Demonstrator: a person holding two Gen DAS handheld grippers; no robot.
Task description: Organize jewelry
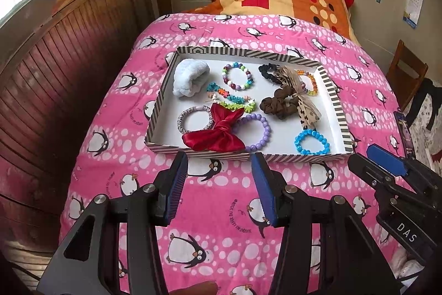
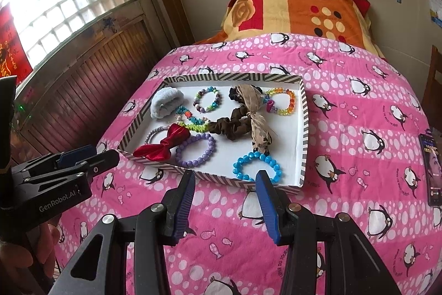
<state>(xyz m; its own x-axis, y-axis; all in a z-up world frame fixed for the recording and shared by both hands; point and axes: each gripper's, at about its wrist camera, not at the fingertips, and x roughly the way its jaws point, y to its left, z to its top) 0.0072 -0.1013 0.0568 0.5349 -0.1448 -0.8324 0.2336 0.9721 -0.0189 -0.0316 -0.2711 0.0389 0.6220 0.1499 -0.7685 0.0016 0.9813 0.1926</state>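
**Both grippers parted before the striped tray**

My left gripper (image 1: 219,161) hangs just short of the tray (image 1: 335,98), its ribbed blue pads spread wide with nothing between them. The tray is a shallow rectangular box, striped rim and smooth white floor, lying on a plush pink penguin-print blanket (image 1: 226,212). Inside it, from the left: a fluffy pale-blue band (image 1: 190,76), a silvery woven bracelet (image 1: 194,118), a glossy red satin bow (image 1: 216,133), a bracelet of round mixed-colour beads (image 1: 238,75), a smooth lilac bead bracelet (image 1: 255,132), a ruffled brown scrunchie (image 1: 279,102), a faceted blue bead bracelet (image 1: 312,141), and a clear amber one by the right wall. My right gripper (image 2: 225,176) sits at the near rim before the blue beads, equally wide and empty.
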